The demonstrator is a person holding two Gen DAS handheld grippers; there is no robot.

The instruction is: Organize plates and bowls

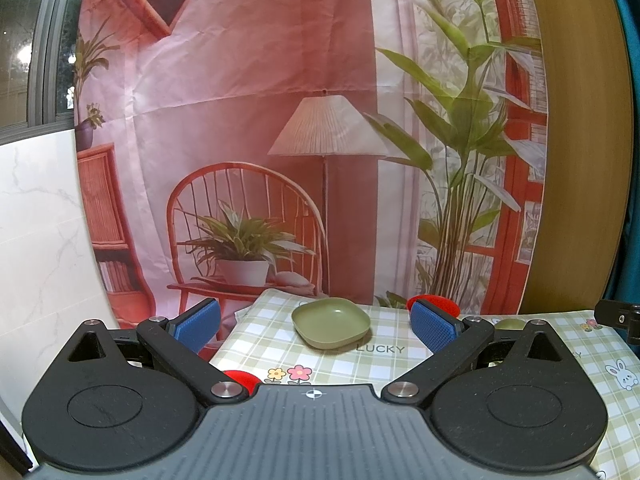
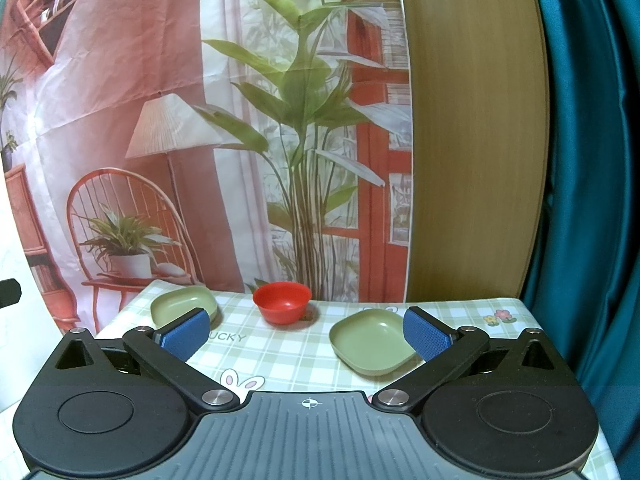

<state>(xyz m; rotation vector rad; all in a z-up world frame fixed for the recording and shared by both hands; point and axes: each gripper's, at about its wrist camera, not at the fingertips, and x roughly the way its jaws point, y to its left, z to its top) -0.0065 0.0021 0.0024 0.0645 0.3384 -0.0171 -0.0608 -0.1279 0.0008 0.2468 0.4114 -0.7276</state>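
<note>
Two pairs of tongs, both spread wide and holding nothing. Left tongs (image 1: 316, 324) hover over the near-left part of the bench (image 1: 384, 364), which wears a green checked cloth printed with flowers, rabbits and "LUCKY". Between its blue pads sits a green square plate (image 1: 331, 321), near the far edge, not touched. Red bowl (image 1: 438, 304) at far right is mostly hidden behind the right pad; only its rim shows. Another red thing (image 1: 240, 378) peeks out beside the left arm's pivot, too covered to identify. A green shape (image 1: 510, 324) behind the right arm is also largely masked.

Right tongs (image 2: 307, 336) hang over the bench's middle. Red bowl (image 2: 282, 302) stands upright near the far edge, fully seen. Left green plate (image 2: 182, 303) is partly covered by the left pad; right green plate (image 2: 370, 346) is overlapped at its right rim by the right pad (image 2: 424, 338), contact unclear. Printed curtain (image 2: 160, 80) hangs behind.
</note>
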